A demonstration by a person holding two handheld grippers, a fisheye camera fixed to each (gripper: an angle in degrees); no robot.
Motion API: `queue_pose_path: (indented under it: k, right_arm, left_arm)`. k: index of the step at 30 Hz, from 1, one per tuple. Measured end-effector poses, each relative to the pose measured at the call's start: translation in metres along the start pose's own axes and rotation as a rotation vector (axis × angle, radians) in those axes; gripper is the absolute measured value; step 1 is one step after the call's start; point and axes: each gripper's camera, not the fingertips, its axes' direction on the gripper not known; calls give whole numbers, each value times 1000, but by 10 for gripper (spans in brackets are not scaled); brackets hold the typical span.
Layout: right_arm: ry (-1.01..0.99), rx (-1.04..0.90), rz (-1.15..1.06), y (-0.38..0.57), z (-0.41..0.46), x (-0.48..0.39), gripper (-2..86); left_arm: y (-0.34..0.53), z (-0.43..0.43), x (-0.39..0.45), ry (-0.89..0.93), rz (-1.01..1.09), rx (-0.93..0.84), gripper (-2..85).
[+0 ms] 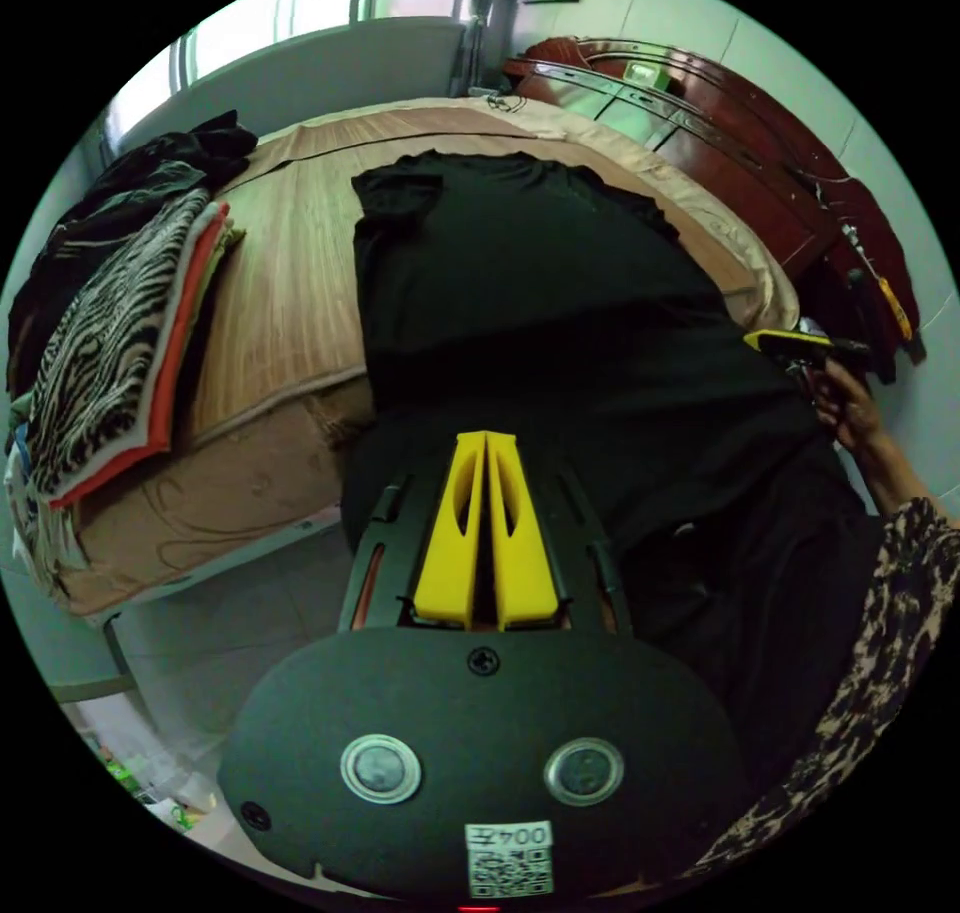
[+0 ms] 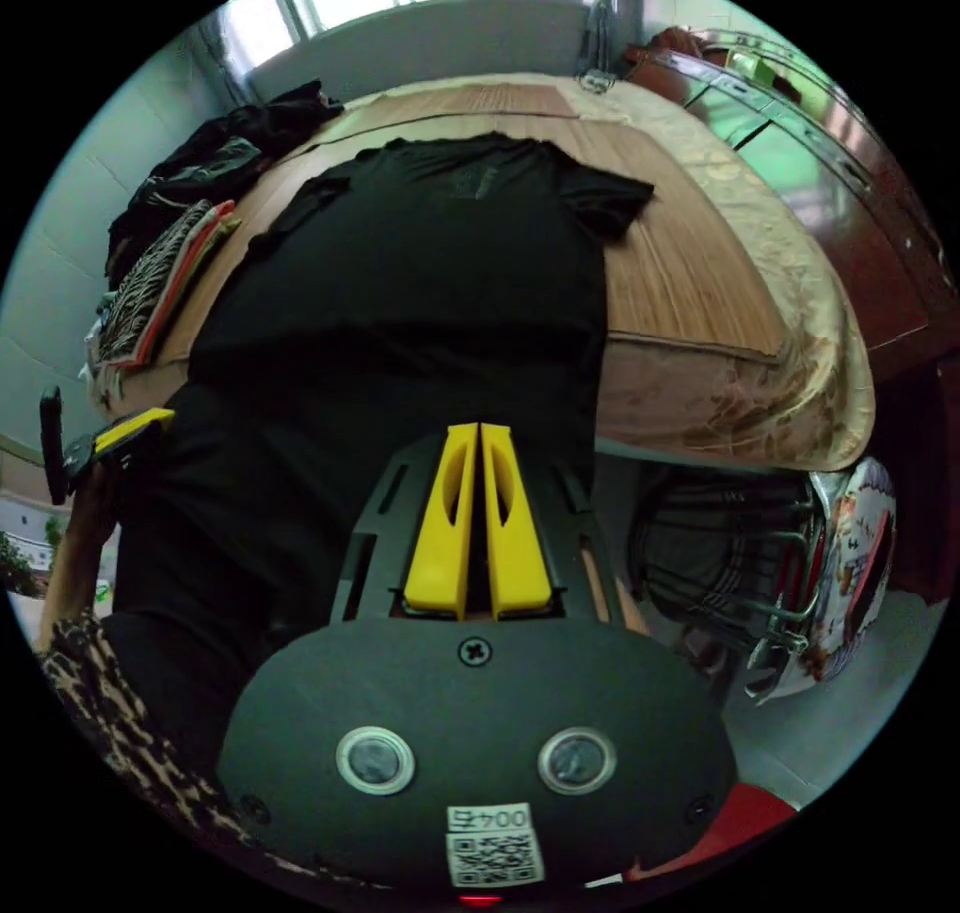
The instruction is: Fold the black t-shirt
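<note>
You hold both yellow-jawed grippers, left gripper [image 1: 485,438] and right gripper [image 2: 478,431], pressed together at the hem of the black cotton t-shirt [image 1: 520,283], apparently pinching it, so it lies flat, collar far, across the wood-mat bed [image 1: 290,283].

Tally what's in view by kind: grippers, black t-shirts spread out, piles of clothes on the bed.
Grippers: 2, left gripper and right gripper
Black t-shirt: 1
Pile of clothes: 1
Total: 4

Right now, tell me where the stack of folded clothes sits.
In the left gripper view the stack of folded clothes sits at the bed's left edge, left of the black t-shirt.
</note>
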Motion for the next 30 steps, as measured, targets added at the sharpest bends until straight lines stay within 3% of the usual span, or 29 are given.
queue_pose_path:
  k: [6,14,30]
  right_arm:
    - [132,16,-68,11,-10,-39,0]
    - [35,18,-25,19,-23,-48,1]
    - [98,14,-50,26,-33,-78,0]
  left_arm:
    - [2,-2,23,-95,38,15,2]
    - [-1,0,35,-83,30,0,2]
    - [-9,5,42,-34,-1,-2,2]
